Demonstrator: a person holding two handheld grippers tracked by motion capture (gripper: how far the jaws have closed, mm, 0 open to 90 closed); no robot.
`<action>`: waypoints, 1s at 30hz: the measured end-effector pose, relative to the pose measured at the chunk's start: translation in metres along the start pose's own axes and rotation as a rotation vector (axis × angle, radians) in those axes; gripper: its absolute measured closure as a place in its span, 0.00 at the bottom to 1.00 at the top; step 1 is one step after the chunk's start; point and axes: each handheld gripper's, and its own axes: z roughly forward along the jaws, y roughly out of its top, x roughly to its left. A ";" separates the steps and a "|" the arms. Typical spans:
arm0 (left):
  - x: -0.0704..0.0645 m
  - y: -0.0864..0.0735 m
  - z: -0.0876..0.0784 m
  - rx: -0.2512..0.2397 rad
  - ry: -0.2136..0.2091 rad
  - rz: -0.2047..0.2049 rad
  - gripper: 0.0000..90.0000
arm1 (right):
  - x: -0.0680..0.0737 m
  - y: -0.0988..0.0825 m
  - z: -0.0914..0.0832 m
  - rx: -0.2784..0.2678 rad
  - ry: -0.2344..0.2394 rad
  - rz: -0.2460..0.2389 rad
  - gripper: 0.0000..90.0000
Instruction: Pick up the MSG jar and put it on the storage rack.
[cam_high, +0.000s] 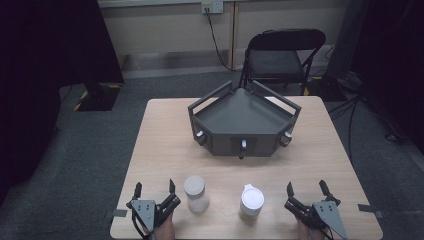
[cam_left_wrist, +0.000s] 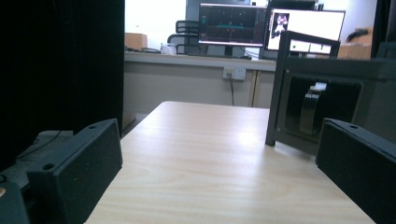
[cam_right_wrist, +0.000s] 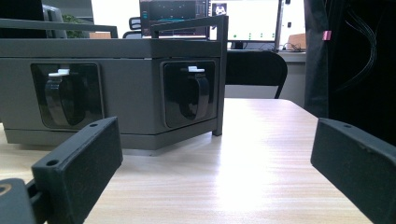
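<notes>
My left tool (cam_high: 154, 189) rests at the near left corner of the counter (cam_high: 160, 145) with its two black jaws spread wide and nothing between them; my right tool (cam_high: 306, 189) sits at the near right corner, likewise released and empty. Between them stand two small jars, well apart from each other. The frosted jar (cam_high: 195, 194), a translucent cylinder with a rounded lid of the same milky tone, stands just beside my left tool. The white-lidded jar (cam_high: 251, 201), whose cap is smooth and bright white, stands nearer the middle, a little apart from my right tool. The counter is pale wood-grain laminate, smooth and slightly glossy under the light. Farther back on it sits a dark grey angular tray (cam_high: 245, 120), matte, with flat faceted walls, raised bar rails along its edges and recessed windows in its front faces that hold black ring-shaped pulls. Beyond the counter stands a black folding chair (cam_high: 282, 55) on grey carpet.
</notes>
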 end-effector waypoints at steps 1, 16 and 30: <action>0.001 0.002 0.000 -0.001 -0.004 -0.002 0.00 | 0.000 0.000 0.000 0.000 0.000 0.000 0.01; 0.006 0.043 -0.009 -0.128 -0.088 -0.081 0.00 | 0.000 0.000 0.000 -0.002 0.000 0.001 0.01; -0.008 0.058 -0.017 -0.091 -0.228 -0.086 0.00 | 0.000 0.000 0.000 -0.002 -0.002 0.000 0.01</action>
